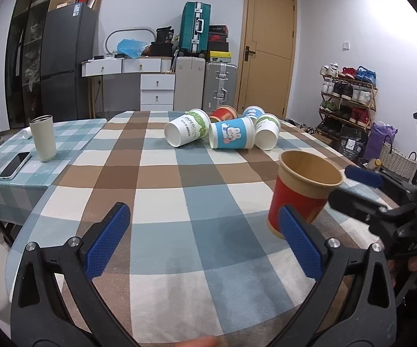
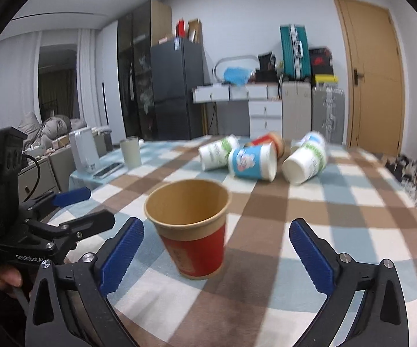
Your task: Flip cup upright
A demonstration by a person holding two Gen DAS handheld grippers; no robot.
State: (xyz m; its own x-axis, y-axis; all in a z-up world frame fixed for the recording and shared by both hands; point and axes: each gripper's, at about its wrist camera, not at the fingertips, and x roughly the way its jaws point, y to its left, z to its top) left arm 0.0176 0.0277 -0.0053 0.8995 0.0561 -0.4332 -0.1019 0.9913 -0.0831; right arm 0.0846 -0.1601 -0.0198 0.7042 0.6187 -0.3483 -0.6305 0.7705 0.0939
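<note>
One checked tablecloth (image 2: 338, 225) is seen carrying everything. Five paper cups (image 1: 231, 136) are left lying on their sides at its far end. Nearer, the red cup (image 2: 192, 231) is found standing mouth-up between the spread fingers of the right gripper (image 2: 217, 257), unheld; the left gripper (image 1: 202, 240) is likewise spread and empty. Thin, light, crushable paper is judged; a gentle mid-wall grip is advised.

Open checked cloth (image 1: 179, 202) lies between the left gripper (image 1: 205, 240) fingers, wide apart, nothing on it. At two o'clock the red cup (image 1: 298, 199) stands mouth up, with the right gripper (image 1: 353, 185) crowding it. At twelve, five tipped cups (image 1: 228, 136) block the far edge. Tumbler (image 1: 44, 137) and phone (image 1: 15, 164) sit at ten.
</note>
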